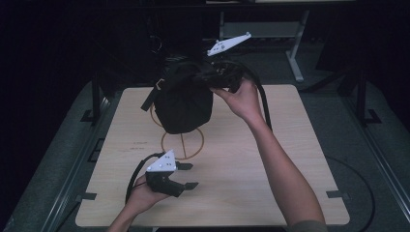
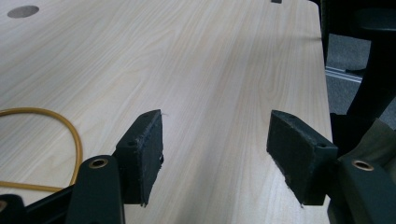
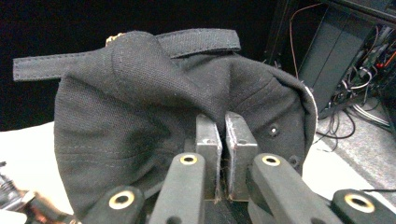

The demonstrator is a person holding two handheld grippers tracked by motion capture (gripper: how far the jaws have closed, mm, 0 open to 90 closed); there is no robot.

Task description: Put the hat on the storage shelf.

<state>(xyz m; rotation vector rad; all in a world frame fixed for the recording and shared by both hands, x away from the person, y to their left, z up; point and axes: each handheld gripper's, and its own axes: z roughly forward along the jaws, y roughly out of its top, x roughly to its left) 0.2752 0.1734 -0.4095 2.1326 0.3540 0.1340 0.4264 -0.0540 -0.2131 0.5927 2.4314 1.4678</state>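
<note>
Right gripper (image 3: 222,140) jaws clamped on black cap (image 3: 154,107), held above worktop (image 1: 290,159) at frame centre-top in high view. Left gripper (image 2: 215,149) jaws apart, nothing between; its view adds yellow cord (image 2: 70,135).

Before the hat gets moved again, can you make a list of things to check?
1. Right claw pinching the black cap: ok, pads shut on the fabric.
2. Cap lifted off the table: ok in the high view, it hangs above the wood.
3. Left claw free: ok, open with nothing between the pads.
4. Left claw out of the cap's way: ok, it sits near the table's front.
5. Grip strong enough to last: cannot tell.
6. Strap hanging loose: ok, not caught.
</note>
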